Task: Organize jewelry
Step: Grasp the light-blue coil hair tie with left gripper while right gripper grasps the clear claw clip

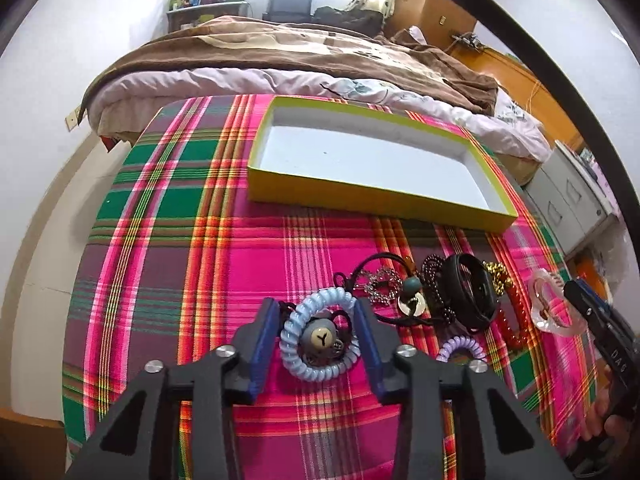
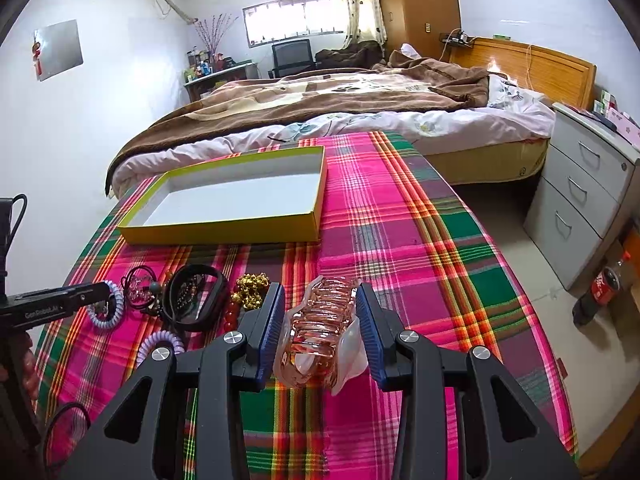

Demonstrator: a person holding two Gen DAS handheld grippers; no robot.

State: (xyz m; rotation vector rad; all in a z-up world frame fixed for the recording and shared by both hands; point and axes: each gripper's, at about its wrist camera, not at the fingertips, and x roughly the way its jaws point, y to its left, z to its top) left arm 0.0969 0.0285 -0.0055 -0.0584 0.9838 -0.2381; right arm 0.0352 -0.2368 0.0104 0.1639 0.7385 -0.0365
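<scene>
My left claw [image 1: 316, 344] narrow, pads against pale blue coil hair tie [image 1: 318, 334] on plaid worktop [image 1: 168, 240]. My right claw [image 2: 320, 332] holds clear pink bracelet [image 2: 316, 324] near jewelry heap. Yellow box [image 1: 376, 196] beyond, well apart.

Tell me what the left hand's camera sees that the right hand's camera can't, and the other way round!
Only the left camera shows the left gripper closing round a pale blue coil hair tie with a grey bead inside. Only the right camera shows the cola bottle on the floor, the white drawers, and the right gripper pinching the pink hair clip up close. Both show the yellow box, the checked cloth, the black bracelet, the gold beads and the bed.
</scene>
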